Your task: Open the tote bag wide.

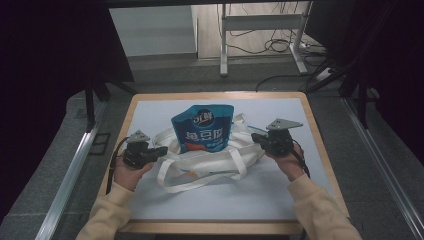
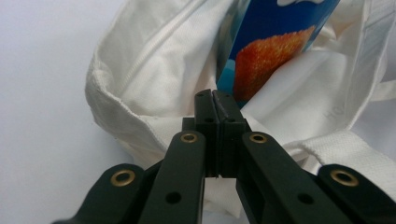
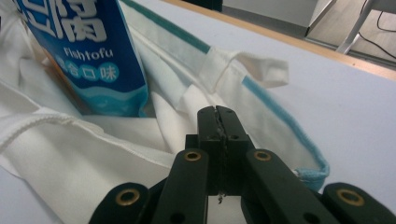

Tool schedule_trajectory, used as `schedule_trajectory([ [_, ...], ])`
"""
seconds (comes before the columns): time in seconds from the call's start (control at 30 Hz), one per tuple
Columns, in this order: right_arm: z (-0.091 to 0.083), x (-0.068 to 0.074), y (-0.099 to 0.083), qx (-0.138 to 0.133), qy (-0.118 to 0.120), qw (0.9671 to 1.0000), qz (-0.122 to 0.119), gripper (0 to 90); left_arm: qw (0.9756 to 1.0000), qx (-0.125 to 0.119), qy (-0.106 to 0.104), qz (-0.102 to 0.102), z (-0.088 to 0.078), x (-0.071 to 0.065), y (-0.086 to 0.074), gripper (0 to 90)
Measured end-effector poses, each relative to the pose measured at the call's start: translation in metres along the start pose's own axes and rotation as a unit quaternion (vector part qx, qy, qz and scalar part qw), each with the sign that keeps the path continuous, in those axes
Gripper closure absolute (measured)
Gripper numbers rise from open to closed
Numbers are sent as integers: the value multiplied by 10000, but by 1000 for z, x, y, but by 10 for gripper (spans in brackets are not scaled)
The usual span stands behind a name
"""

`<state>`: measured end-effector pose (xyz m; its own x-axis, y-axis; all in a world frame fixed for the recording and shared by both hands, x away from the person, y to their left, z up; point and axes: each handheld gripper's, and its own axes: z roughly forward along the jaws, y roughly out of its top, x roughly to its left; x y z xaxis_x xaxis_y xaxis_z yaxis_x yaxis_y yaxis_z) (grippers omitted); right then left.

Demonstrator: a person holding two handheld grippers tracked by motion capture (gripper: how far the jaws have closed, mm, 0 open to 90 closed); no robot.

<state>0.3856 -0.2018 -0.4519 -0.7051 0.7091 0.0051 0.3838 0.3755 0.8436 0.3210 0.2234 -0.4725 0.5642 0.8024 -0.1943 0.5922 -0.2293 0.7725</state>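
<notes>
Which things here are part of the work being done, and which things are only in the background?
Part of the work:
- white tote bag
- blue snack pouch standing in the bag
- left gripper, shut at the bag's edge
- right gripper, shut at the bag's other edge

Only background:
- table
- white desk frame on the floor behind
- floor cables

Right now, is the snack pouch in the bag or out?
In. The pouch stands upright, its base down inside the white bag, whose cloth rises around it.
</notes>
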Motion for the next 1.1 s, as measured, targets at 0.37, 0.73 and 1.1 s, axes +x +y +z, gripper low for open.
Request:
schedule_trajectory([
  [0.37,13,-1,-30,299,172,9991,234,889,9998,192,42,54,11,-2,-10,896],
  [0.73,21,0,-52,502,318,9976,362,890,9994,327,105,73,24,-2,-26,897],
  [1.1,24,0,-56,508,337,9975,345,891,9994,326,82,18,29,0,-30,899],
])
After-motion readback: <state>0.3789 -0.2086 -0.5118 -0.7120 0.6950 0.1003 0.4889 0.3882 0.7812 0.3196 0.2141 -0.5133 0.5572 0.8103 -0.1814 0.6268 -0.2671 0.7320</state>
